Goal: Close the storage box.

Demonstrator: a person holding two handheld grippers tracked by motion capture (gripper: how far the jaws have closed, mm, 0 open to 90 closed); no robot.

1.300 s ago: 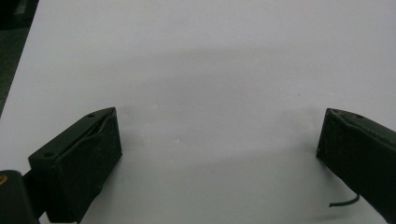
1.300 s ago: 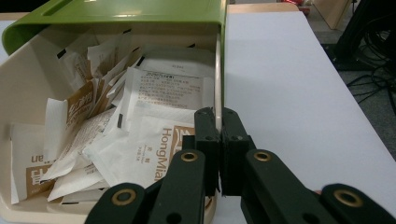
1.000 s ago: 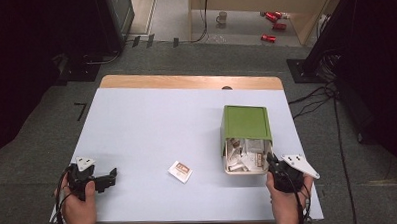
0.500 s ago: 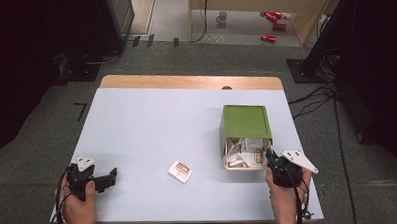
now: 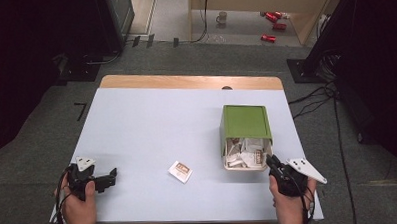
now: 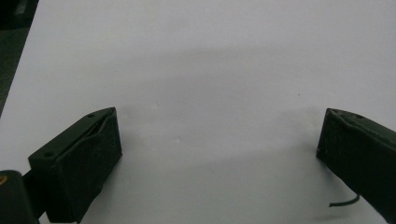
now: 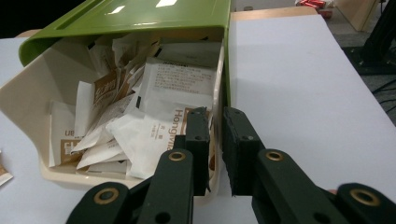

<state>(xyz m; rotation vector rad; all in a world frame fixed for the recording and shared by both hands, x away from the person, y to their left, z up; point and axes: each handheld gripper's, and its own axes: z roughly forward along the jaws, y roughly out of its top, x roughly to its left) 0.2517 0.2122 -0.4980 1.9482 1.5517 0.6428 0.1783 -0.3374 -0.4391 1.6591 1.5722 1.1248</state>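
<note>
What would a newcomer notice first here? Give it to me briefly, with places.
The green-lidded box on the table's right side catches the eye: it lies tipped on its side, its cream mouth crammed with white and brown sachets. The right gripper sits at that mouth's right rim, jaws a narrow gap apart and just opening. One loose sachet lies alone near the front edge, and the left gripper rests wide open at the front left corner.
</note>
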